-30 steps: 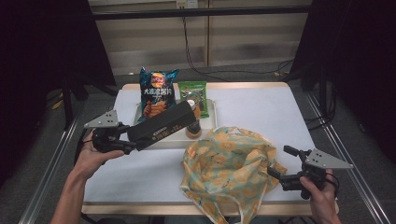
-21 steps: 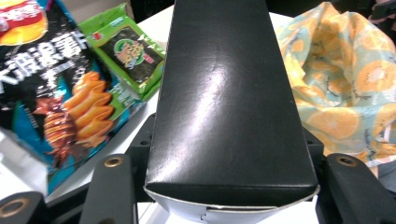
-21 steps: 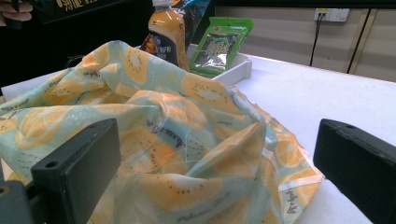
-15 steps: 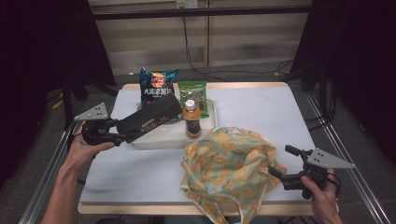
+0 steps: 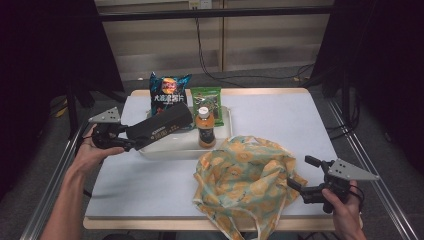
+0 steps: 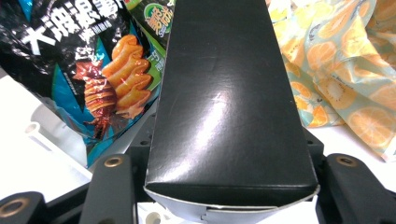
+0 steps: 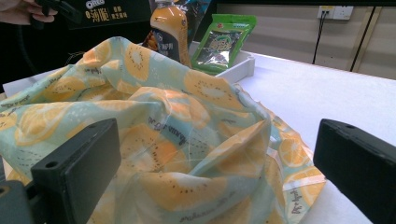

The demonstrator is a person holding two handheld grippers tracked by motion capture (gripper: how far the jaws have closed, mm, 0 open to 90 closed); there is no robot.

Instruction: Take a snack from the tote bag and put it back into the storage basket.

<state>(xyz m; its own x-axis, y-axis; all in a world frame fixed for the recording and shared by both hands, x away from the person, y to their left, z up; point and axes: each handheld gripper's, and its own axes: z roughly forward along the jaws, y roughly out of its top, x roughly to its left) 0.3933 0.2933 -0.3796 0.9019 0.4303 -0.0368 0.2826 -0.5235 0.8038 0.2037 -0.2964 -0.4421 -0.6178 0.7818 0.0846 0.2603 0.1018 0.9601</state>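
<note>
A long black biscuit box (image 5: 162,127) is clamped at its near end by my left gripper (image 5: 142,137), which holds it slanted over the left part of the white tray (image 5: 170,152). In the left gripper view the box (image 6: 229,107) fills the gap between both fingers (image 6: 112,186). My right gripper (image 5: 301,172) stands open at the right edge of the orange-print cloth bag (image 5: 245,180). The right gripper view has the bag (image 7: 177,140) bunched just beyond the jaws, with nothing between them.
In the tray stands an orange drink bottle (image 5: 205,127). A blue snack bag (image 5: 169,92) and a green packet (image 5: 206,97) lean at the tray's back. The white table (image 5: 280,117) runs out to the right, with metal rails along both sides.
My left gripper has carried the black box to the left and slightly down, uncovering the bottle. The right gripper has stayed put by the bag.
</note>
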